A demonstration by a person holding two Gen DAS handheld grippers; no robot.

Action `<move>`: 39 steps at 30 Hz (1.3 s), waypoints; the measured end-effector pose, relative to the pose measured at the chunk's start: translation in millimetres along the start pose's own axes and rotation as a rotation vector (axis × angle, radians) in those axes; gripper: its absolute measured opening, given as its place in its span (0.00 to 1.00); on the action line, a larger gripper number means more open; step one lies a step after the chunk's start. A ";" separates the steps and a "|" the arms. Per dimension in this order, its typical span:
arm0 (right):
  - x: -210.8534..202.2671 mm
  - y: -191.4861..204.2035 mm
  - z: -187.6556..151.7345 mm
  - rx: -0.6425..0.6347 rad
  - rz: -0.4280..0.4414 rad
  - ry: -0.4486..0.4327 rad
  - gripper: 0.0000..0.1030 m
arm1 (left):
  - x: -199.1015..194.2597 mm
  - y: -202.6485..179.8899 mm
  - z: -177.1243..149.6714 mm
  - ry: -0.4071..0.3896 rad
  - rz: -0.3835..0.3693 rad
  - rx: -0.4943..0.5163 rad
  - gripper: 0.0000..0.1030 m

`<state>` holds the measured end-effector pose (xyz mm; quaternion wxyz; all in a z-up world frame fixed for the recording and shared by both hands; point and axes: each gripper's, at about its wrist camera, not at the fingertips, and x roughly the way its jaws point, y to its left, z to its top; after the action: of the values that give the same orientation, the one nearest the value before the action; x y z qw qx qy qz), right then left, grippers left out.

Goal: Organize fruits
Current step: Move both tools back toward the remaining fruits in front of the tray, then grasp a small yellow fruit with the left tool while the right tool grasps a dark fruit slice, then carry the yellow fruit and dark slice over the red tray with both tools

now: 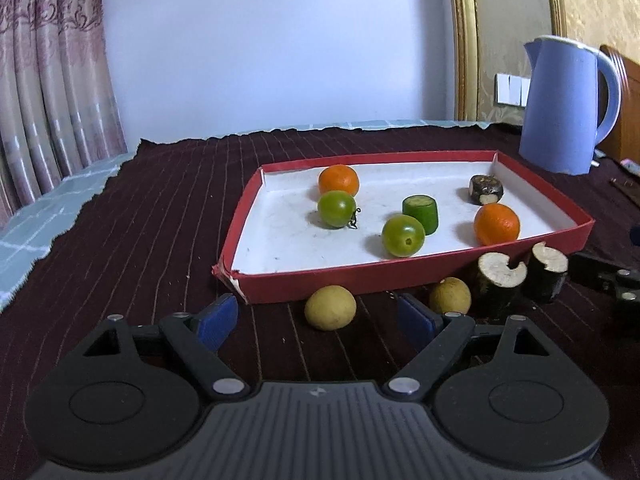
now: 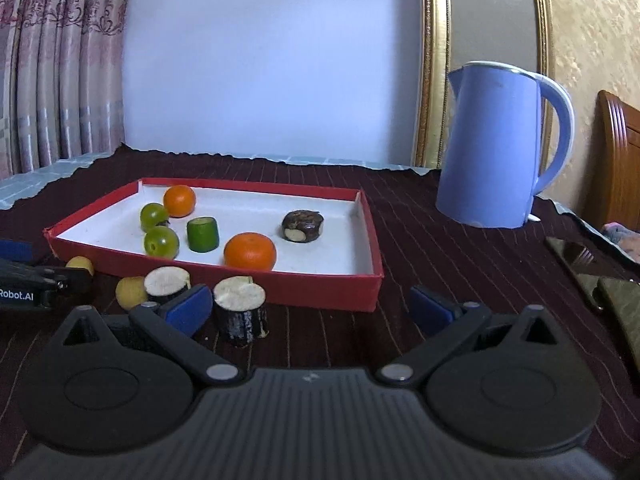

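Just in front of the red tray's (image 1: pixel 404 276) near wall, on the dark striped cloth (image 1: pixel 160 208), four pieces are not yet inside: a yellow fruit (image 1: pixel 330 307) lying between the wide-spread blue pads of the left gripper (image 1: pixel 320 322), a second yellow fruit (image 1: pixel 450 295) just right of it, and two dark-skinned cut cane pieces (image 1: pixel 502 280) standing upright near the tray's right end. The right gripper (image 2: pixel 310 310) also stands wide and empty, its left pad (image 2: pixel 190 310) just beside the nearer cane piece (image 2: pixel 241 308). Inside the tray sit two oranges (image 1: pixel 497 224), two green round fruits (image 1: pixel 403 235), a green cut cylinder (image 1: pixel 420 214) and a dark brown piece (image 1: pixel 486 189). The likely trouble is rolling: the yellow fruit is round and smooth, so pads closing off-centre could squirt it forward against the tray wall or sideways into its neighbour. The tray looks like light card with a torn near-left corner (image 1: pixel 230 276); a nudge could shove it and set the round fruit inside rolling. The two grippers work close together here, so they could collide, and an upright cane piece may topple if clipped. The blue kettle (image 1: pixel 568 104) stands well apart at far right.
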<state>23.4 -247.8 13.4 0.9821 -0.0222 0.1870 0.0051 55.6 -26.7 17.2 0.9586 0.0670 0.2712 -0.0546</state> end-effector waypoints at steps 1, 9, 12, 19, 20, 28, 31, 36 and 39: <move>0.5 -1.1 0.0 0.006 0.003 0.002 1.00 | 1.9 -0.7 1.2 0.006 0.012 0.005 0.84; 4.9 -4.6 1.3 0.014 0.037 0.030 1.00 | 25.6 -5.6 9.0 0.107 0.078 0.014 0.67; 6.5 -1.2 2.3 -0.039 0.039 0.045 1.00 | 28.5 -4.4 11.7 0.123 0.069 -0.012 0.52; 21.3 4.0 10.4 -0.111 0.096 0.109 0.78 | 27.9 -14.1 10.0 0.107 0.042 -0.001 0.29; 24.6 4.6 11.2 -0.115 0.109 0.120 0.76 | 27.4 -14.0 9.5 0.104 0.040 -0.001 0.29; 45.3 17.2 11.2 -0.148 0.194 0.202 0.41 | 29.2 -7.0 10.7 0.110 0.005 -0.033 0.28; 44.1 16.7 10.7 -0.131 0.226 0.206 0.29 | 28.7 -8.2 9.7 0.104 0.005 -0.020 0.28; 35.3 13.3 9.5 -0.096 0.212 0.188 0.30 | 20.4 -0.4 6.9 0.075 -0.044 -0.039 0.28; 30.3 8.7 8.8 -0.079 0.203 0.175 0.30 | 13.9 0.5 6.2 0.037 -0.049 -0.043 0.28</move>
<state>54.7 -238.6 10.1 0.9548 -0.0424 0.2730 0.1100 70.6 -28.2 15.1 0.9530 0.0409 0.2918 -0.0712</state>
